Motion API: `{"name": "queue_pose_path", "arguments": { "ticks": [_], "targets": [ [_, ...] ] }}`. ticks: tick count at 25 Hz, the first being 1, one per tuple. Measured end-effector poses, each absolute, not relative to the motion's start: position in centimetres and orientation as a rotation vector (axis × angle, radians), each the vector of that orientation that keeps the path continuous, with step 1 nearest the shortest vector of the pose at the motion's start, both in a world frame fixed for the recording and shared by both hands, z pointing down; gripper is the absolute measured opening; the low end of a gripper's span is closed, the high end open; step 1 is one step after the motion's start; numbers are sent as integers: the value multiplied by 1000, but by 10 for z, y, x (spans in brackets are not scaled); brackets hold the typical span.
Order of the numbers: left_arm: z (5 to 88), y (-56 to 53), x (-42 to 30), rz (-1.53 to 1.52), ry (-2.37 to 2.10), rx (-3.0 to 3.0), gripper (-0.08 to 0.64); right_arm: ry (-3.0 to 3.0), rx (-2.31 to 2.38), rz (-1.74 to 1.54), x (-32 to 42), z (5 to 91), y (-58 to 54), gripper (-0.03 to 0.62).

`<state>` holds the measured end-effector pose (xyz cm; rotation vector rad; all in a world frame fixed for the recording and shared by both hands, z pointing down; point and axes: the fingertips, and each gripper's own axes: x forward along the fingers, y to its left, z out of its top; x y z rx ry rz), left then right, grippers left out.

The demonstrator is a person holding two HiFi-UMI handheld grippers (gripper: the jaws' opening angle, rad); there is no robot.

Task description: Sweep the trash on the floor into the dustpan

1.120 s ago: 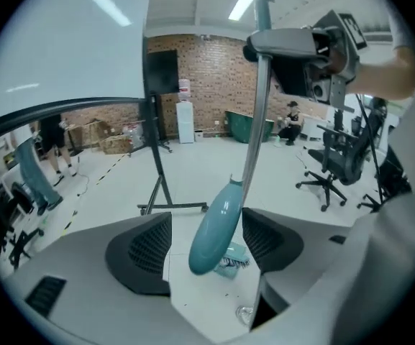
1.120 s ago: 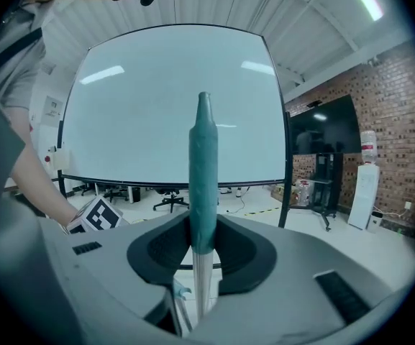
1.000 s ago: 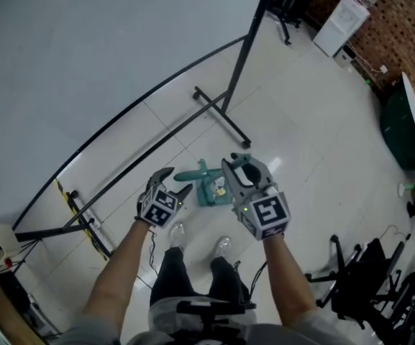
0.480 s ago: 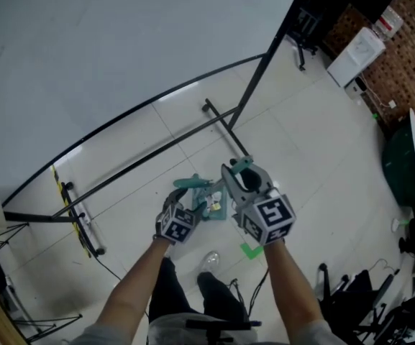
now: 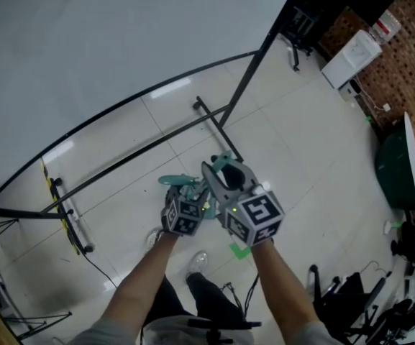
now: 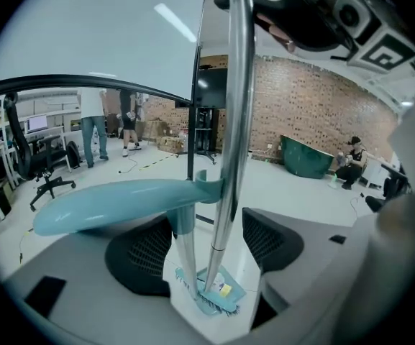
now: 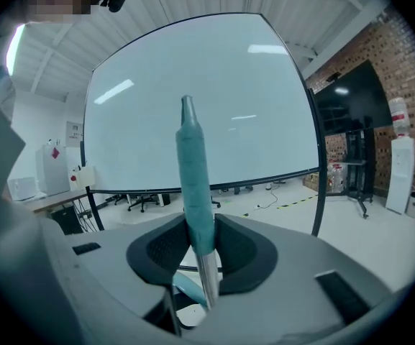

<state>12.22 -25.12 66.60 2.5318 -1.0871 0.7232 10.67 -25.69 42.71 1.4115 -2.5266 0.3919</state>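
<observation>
My right gripper (image 5: 220, 169) (image 7: 201, 246) is shut on the broom handle (image 7: 195, 185), a teal grip over a silver pole. Its jaws have just been opening slightly, but the pads still touch the grip on both sides. My left gripper (image 5: 193, 196) (image 6: 207, 246) is open beside it. The teal dustpan handle (image 5: 175, 182) (image 6: 121, 200) and its pole stand by the left pad, and the broom pole (image 6: 232, 121) runs between the jaws. On the floor below, the broom head rests in the dustpan (image 6: 211, 297) with a yellow scrap (image 6: 224, 289). In the head view the grippers hide the dustpan.
The black frame (image 5: 214, 121) of a large white screen crosses the floor just beyond the grippers. A green tape mark (image 5: 239, 250) lies near my shoes (image 5: 198, 261). A white dispenser (image 5: 347, 56) and a dark green tub (image 5: 398, 171) are at right. People (image 6: 92, 128) stand far off.
My left gripper has moved right and closer to the dustpan handle, ending next to the right gripper. The right gripper stays on the broom handle.
</observation>
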Motion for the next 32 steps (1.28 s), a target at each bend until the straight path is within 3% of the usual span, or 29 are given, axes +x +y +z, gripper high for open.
{"name": "queue_pose_path", "arguments": {
  "ticks": [11, 32],
  "targets": [
    [659, -256, 133, 730, -1082, 2545, 279, -2643, 1093, 385, 101, 428, -255, 107],
    [667, -264, 133, 743, -1245, 2455, 292, -2719, 929, 376, 118, 437, -264, 98]
  ]
}}
